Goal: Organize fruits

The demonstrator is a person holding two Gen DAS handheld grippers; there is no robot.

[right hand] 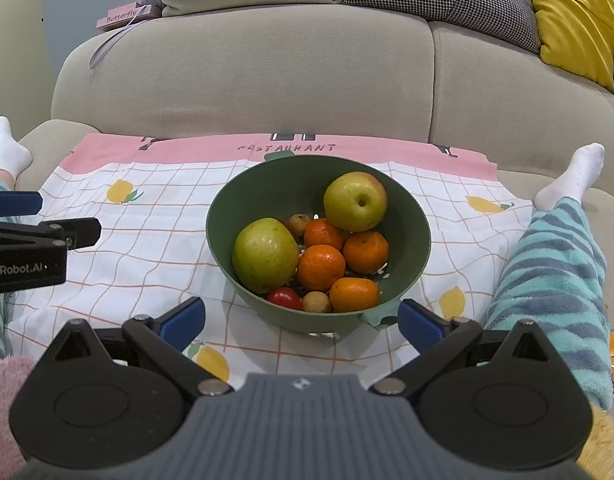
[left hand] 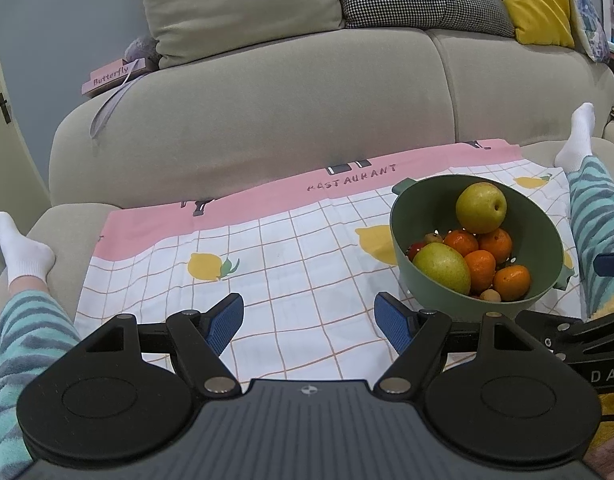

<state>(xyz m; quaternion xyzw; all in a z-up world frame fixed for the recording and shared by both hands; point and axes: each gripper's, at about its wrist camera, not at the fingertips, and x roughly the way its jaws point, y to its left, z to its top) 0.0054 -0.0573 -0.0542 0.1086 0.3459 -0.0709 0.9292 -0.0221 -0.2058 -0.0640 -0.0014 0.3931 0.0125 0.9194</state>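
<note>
A green bowl [right hand: 267, 184] stands on a checked lemon-print cloth [right hand: 147, 216]. It holds two green-yellow pears [right hand: 265, 254], several oranges [right hand: 321, 266], a red tomato [right hand: 284, 298] and small brown fruits [right hand: 316, 302]. My right gripper [right hand: 301, 318] is open and empty, just in front of the bowl's near rim. My left gripper [left hand: 309, 312] is open and empty above bare cloth [left hand: 267, 248], left of the bowl [left hand: 411, 236]. The pears [left hand: 481, 208] and oranges [left hand: 481, 270] show there too. The left gripper also shows in the right wrist view [right hand: 27, 216].
The cloth lies on a beige sofa seat [right hand: 243, 80] with cushions behind, one yellow [right hand: 571, 20]. The person's legs in striped trousers flank the cloth, right leg [right hand: 555, 264] and left foot [left hand: 23, 256]. A pink "Butterfly" box [left hand: 111, 76] rests on the sofa back.
</note>
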